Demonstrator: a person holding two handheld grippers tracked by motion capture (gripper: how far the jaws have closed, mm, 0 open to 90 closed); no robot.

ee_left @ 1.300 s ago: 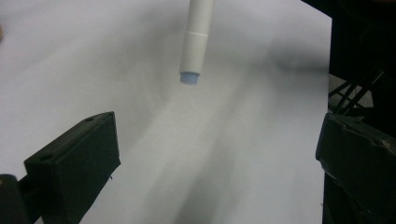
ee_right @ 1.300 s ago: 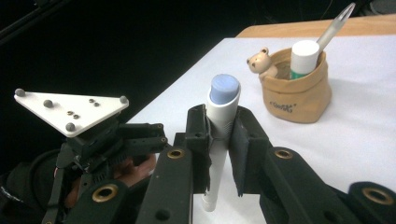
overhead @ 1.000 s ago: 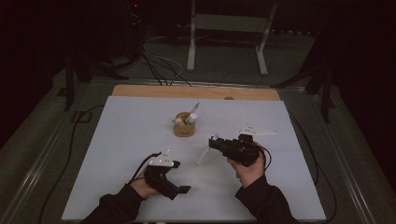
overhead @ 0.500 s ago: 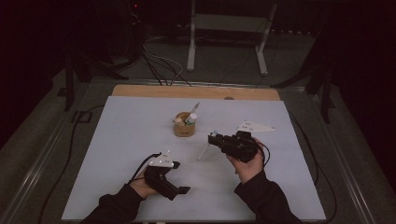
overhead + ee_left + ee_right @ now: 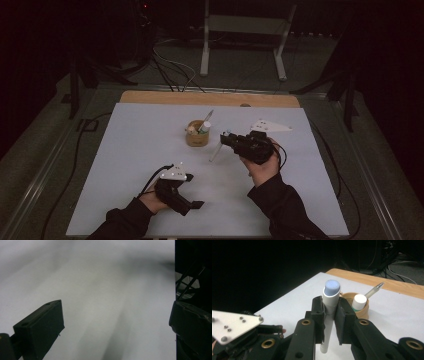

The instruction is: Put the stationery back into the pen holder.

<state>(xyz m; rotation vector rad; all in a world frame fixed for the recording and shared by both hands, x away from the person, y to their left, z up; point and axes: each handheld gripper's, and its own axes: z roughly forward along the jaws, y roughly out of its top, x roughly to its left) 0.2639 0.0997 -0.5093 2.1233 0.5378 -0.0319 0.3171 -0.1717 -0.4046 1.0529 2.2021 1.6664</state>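
Fingers of the right gripper (image 5: 329, 315) clamped on a white marker (image 5: 329, 307) with a pale blue end, held off the tabletop (image 5: 130, 150) just right of the wooden pen cup (image 5: 196, 134). Seen from above, same right gripper (image 5: 231, 141) aimed left toward that cup, marker hanging slantwise below it. Already in the cup: a capped white marker (image 5: 359, 301) and a silver-tipped pen (image 5: 374, 290). Left gripper (image 5: 192, 205) resting low near the front edge, fingers spread wide, nothing between them. Step in hand, judging by the pose: carrying the marker to the cup. Next: tip it upright over the free gap in the rim, lower, then release.
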